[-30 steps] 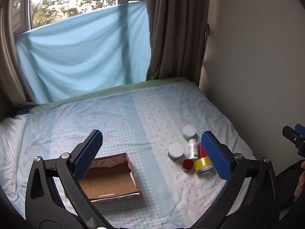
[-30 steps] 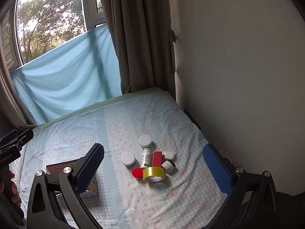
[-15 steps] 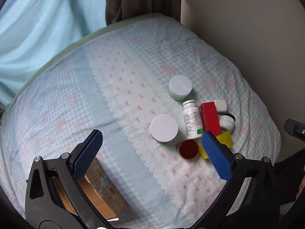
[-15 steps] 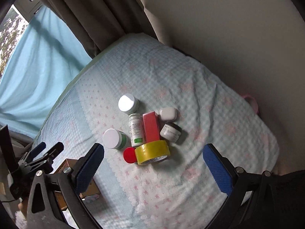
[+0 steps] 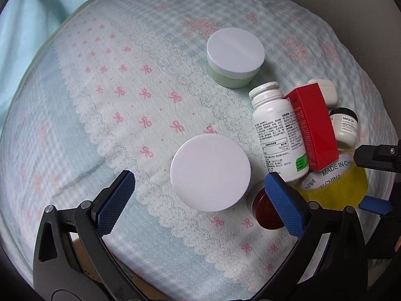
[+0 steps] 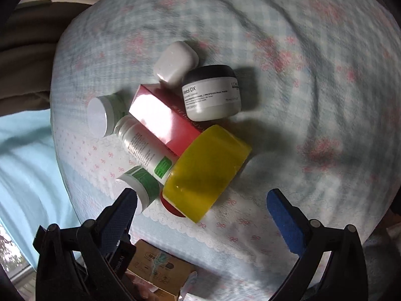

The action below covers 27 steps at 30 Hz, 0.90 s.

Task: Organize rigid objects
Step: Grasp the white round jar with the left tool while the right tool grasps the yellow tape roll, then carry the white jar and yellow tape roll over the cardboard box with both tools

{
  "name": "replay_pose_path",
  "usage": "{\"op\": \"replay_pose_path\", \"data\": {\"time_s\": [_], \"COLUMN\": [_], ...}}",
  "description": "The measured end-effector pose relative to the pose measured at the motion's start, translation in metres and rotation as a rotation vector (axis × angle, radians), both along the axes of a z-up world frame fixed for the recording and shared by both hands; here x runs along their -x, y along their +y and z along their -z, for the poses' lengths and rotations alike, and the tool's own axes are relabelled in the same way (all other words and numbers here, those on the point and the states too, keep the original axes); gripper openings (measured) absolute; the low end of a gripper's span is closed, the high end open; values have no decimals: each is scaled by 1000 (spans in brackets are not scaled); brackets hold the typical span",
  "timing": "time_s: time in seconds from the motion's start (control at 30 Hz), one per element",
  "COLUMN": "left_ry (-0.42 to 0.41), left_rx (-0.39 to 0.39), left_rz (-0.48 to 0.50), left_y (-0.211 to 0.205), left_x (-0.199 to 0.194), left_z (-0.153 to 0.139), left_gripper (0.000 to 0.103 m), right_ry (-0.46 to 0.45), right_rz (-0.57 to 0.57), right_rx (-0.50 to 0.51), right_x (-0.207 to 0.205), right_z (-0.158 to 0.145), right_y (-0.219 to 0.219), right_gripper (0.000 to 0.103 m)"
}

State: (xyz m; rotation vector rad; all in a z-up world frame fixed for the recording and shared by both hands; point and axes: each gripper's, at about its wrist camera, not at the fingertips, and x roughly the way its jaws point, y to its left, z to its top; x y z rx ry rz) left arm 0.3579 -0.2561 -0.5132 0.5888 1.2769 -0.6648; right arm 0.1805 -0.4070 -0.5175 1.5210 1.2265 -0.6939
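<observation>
Both hand-held grippers, left (image 5: pixel 200 207) and right (image 6: pixel 201 214), hang open above lidded jars (image 5: pixel 210 173).

Bedsheet (image 5: pixel 130 95): pale blue-and-white gingham, white lace-edged band with pink bows.
Round cream jar (image 5: pixel 210 173): white lid, green-patterned label.
Second round jar (image 5: pixel 235 57), beyond the first: white lid, pale green body.
Pill bottle (image 5: pixel 278 130): white, black print, green patch.
Carton (image 5: pixel 313 125): red.
Tape roll (image 6: pixel 205 173): yellow.
Small tub (image 6: pixel 213 92): white, black lid.
Claw pads (image 5: pixel 115 205): blue, diamond-textured.
</observation>
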Motion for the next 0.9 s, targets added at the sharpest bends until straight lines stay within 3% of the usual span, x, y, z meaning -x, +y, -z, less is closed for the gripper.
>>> {"op": "replay_pose_path", "data": {"time_s": [0.17,0.23,0.3,0.37,0.63,0.9], "left_ry": [1,8,52,44,30,4], "left_rx": [-33,-44,-23,-20,-10,26], "left_rz": [38,47,51,60,41,-32], "left_y": [-12,-14,-14,-16,-19,12], "left_x": [-6,-8,-10,-9,0,2], "left_z": [25,33,38,39,35,-8], "left_gripper": [101,86,71,69,68,68], "right_ry": [34,42,33,26,22,33], "right_rz": [84,108,144,167,145,103], "right_rx": [-21,-32,-58,-71,-47,-54], "right_x": [-5,-5,-2,2,9,21], "right_z": [19,26,31,34,30,12], "right_y": [-2,-2,-1,-1,3,16], "right_gripper": [80,69,51,44,43,40]}}
